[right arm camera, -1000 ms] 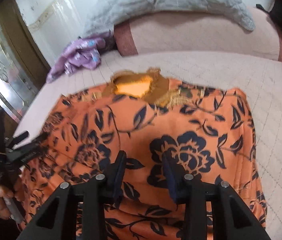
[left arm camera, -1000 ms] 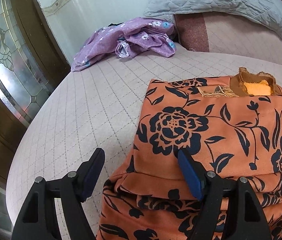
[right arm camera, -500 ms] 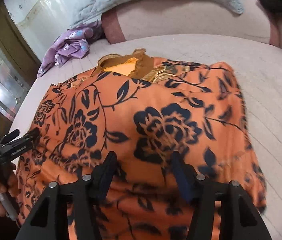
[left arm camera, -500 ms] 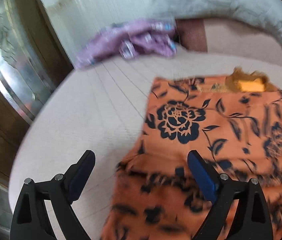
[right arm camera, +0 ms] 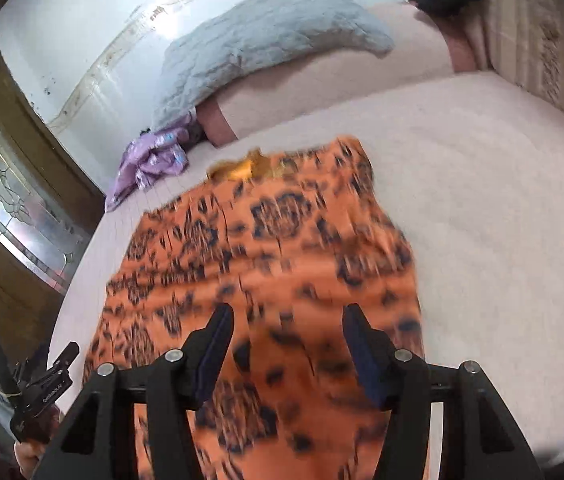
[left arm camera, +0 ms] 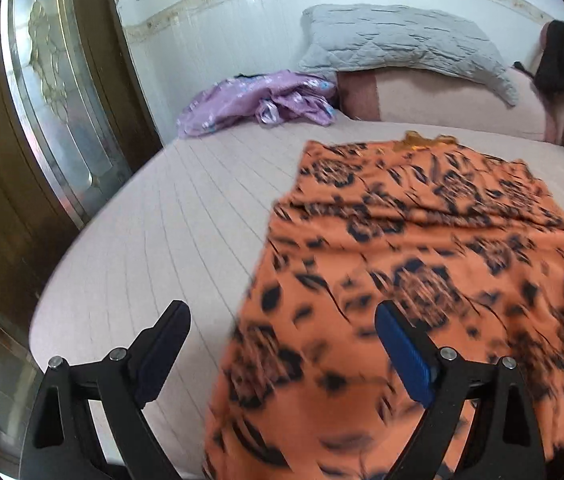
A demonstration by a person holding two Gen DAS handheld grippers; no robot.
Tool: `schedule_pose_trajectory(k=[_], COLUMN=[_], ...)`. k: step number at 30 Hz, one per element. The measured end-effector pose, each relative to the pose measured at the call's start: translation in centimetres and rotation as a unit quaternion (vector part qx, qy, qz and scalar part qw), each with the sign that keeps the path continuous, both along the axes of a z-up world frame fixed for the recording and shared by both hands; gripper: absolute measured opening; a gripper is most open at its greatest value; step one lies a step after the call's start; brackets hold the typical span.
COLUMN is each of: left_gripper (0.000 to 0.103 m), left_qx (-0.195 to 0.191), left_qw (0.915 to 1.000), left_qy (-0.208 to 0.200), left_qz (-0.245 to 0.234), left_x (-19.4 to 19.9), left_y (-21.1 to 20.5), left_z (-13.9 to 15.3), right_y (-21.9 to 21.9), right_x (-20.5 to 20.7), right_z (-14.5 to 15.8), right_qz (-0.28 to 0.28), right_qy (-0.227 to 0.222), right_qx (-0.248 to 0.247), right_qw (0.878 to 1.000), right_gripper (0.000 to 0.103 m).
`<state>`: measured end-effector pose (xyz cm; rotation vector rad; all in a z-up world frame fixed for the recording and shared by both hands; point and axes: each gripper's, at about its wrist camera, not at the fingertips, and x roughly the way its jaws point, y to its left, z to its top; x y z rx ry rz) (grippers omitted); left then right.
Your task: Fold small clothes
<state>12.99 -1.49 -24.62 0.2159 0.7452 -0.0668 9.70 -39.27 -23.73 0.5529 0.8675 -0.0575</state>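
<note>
Left gripper (left arm camera: 282, 344) hangs with jaws wide apart and empty, over the left edge of the orange floral garment (left arm camera: 421, 260); right gripper (right arm camera: 287, 346), jaws apart too, nothing clamped, sits over its middle. Garment lies flat on the bed (left arm camera: 162, 220), long axis running straight away to the collar, both hands at the near hem. No readable writing anywhere

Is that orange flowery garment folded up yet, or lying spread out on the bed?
Mostly spread out: the orange garment lies long and flat across the bed.
</note>
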Motion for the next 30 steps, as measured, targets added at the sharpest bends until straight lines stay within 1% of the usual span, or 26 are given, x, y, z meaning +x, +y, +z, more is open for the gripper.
schedule_pose_trajectory(k=[2, 3, 4, 5, 6, 7, 8, 10, 12, 14, 16, 18, 20, 22, 24, 26, 27, 30], left_gripper=[0.094, 0.094, 0.094, 0.094, 0.094, 0.094, 0.094, 0.094, 0.094, 0.094, 0.094, 0.094, 0.094, 0.094, 0.094, 0.094, 0.094, 0.094], left_qx=[-0.011, -0.013, -0.015, -0.015, -0.016, -0.016, -0.015, -0.031, -0.025, -0.017, -0.018, -0.029, -0.045, -0.068, -0.081, -0.099, -0.106, -0.119], left_qw=[0.9998, 0.9994, 0.9983, 0.9957, 0.9929, 0.9900, 0.9875, 0.9875, 0.9884, 0.9909, 0.9918, 0.9908, 0.9876, 0.9824, 0.9787, 0.9723, 0.9698, 0.9623], left_qy=[0.015, 0.031, 0.057, 0.091, 0.118, 0.140, 0.157, 0.154, 0.148, 0.131, 0.122, 0.120, 0.126, 0.130, 0.134, 0.152, 0.158, 0.180], left_qz=[-0.002, -0.002, -0.004, -0.005, -0.003, 0.001, 0.004, 0.011, 0.018, 0.025, 0.036, 0.055, 0.082, 0.115, 0.132, 0.148, 0.153, 0.165], left_x=[-1.1, -1.5, -1.5, -1.4, -1.3, -1.3, -1.2, -1.7, -2.0, -2.5, -2.6, -2.0, -1.1, -0.1, 0.5, 1.3, 1.4, 1.5], left_y=[-0.2, -0.5, -0.7, -1.0, -1.1, -1.1, -1.1, -0.4, -0.2, 0.5, 1.6, 3.3, 5.4, 7.6, 8.9, 10.2, 10.6, 11.0], left_z=[-0.6, -1.1, -1.9, -3.0, -4.0, -5.0, -5.7, -5.5, -4.9, -4.1, -3.6, -3.1, -2.7, -2.3, -2.0, -2.1, -2.2, -2.5], right_y=[0.8, 1.4, 1.8, 2.3, 2.7, 2.8, 2.8, 2.8, 2.4, 1.7, 0.1, -2.0, -4.1, -6.1, -7.4, -7.2, -6.7, -5.1], right_x=[-1.1, -1.7, -2.0, -2.3, -2.6, -2.8, -3.5, -4.1, -5.0, -6.0, -6.9, -7.6, -8.4, -9.1, -9.6, -9.4, -9.3, -8.4], right_z=[-0.9, -1.5, -2.0, -2.7, -3.9, -4.7, -4.9, -4.4, -3.9, -3.2, -2.5, -2.0, -2.0, -2.6, -3.6, -4.5, -5.0, -5.8], right_qz=[0.006, 0.009, 0.013, 0.019, 0.024, 0.022, 0.016, 0.017, 0.011, -0.001, -0.021, -0.046, -0.073, -0.100, -0.113, -0.107, -0.096, -0.065], right_qy=[0.019, 0.032, 0.044, 0.064, 0.100, 0.123, 0.116, 0.118, 0.106, 0.093, 0.085, 0.079, 0.075, 0.077, 0.078, 0.085, 0.092, 0.109], right_qx=[0.004, 0.002, 0.002, 0.002, 0.005, 0.010, 0.012, 0.007, 0.013, 0.010, 0.009, 0.022, 0.042, 0.072, 0.110, 0.132, 0.140, 0.139], right_qw=[1.000, 0.999, 0.999, 0.998, 0.995, 0.992, 0.993, 0.993, 0.994, 0.996, 0.996, 0.996, 0.994, 0.989, 0.984, 0.982, 0.981, 0.982], right_gripper=[0.060, 0.060, 0.060, 0.060, 0.060, 0.061, 0.060, 0.060, 0.060, 0.061, 0.061, 0.061, 0.061, 0.061, 0.062, 0.062, 0.062, 0.062])
